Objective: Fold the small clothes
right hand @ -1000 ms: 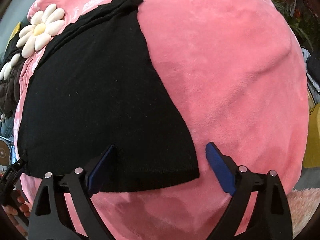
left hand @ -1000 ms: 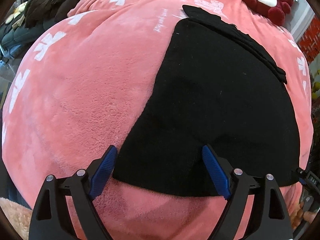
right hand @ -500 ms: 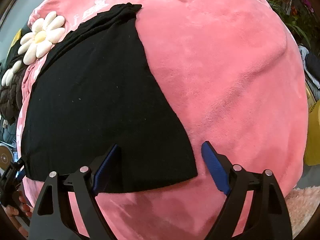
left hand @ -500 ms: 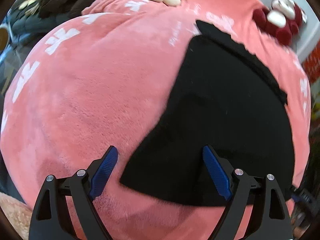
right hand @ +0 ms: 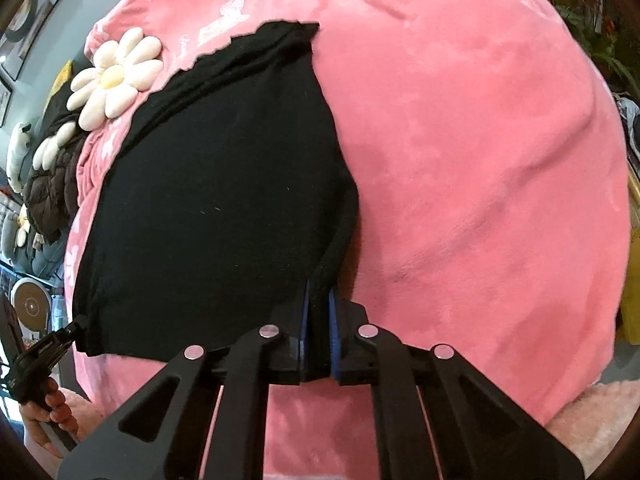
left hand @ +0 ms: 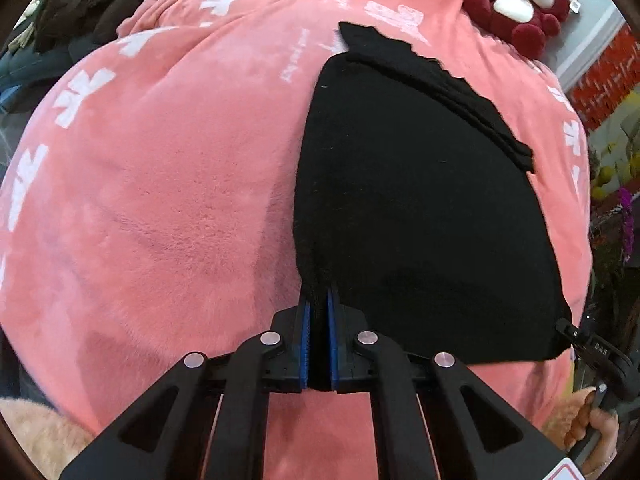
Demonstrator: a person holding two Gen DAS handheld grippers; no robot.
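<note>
The black garment point(left hand: 420, 208) lies spread on the pink blanket point(left hand: 160, 180), and every place here is given from this garment. At its near left corner the left claw point(left hand: 318, 312) is closed, and the blue pads point(left hand: 306, 320) pinch a bunch of the hem between them. The cloth rises in a small ridge toward the pads, so the corner seems already lifted a little from the blanket. At the near right corner, in the right wrist view, the right claw point(right hand: 319, 312) is closed in the same way on the hem, which rolls up into it like a cord. Holding both near corners (one in each claw) probably serves to carry this edge over to the far edge, where the fabric lies in thicker layers. Beyond the far edge rest a daisy cushion point(right hand: 116, 80) and a plush toy point(left hand: 524, 4), apart from the garment.
</note>
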